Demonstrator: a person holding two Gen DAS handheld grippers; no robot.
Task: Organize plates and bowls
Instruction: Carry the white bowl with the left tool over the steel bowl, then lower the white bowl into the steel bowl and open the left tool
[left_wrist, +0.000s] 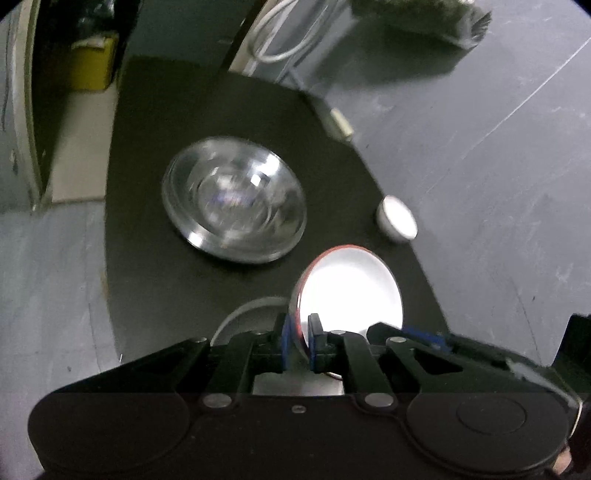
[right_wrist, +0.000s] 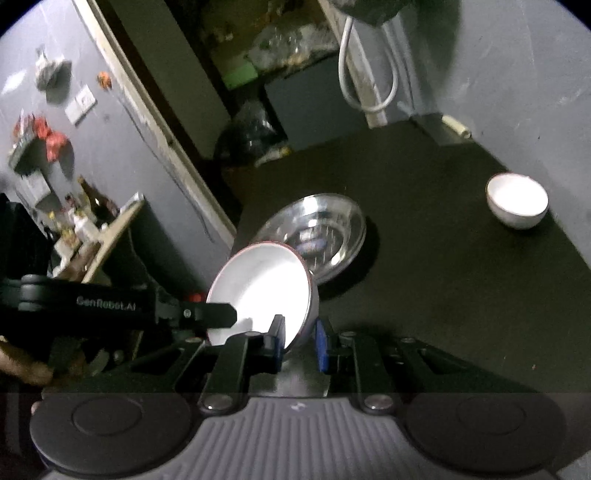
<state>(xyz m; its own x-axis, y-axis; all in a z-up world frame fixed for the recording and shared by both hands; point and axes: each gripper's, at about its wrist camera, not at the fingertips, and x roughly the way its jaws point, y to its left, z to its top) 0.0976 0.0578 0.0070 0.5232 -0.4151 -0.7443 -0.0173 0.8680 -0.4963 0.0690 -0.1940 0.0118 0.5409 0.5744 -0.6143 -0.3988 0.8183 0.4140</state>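
Note:
A white bowl with a red rim (left_wrist: 351, 288) is held tilted above the black table (left_wrist: 166, 147). My left gripper (left_wrist: 300, 343) is shut on its rim, and my right gripper (right_wrist: 301, 343) is shut on the same bowl (right_wrist: 262, 288) from the other side. The left gripper's body (right_wrist: 110, 306) shows at the left of the right wrist view. A clear glass bowl (left_wrist: 234, 199) rests on the table just beyond, also seen in the right wrist view (right_wrist: 325, 229). A small white bowl (left_wrist: 397, 219) stands at the table's right, shown upright in the right wrist view (right_wrist: 517, 201).
The table's curved edge borders a grey floor (left_wrist: 498, 166). A pale round rim (left_wrist: 251, 310) shows under the left gripper. White cables (right_wrist: 369, 74) hang at the back. A cluttered shelf (right_wrist: 74, 221) stands at the left by a doorway.

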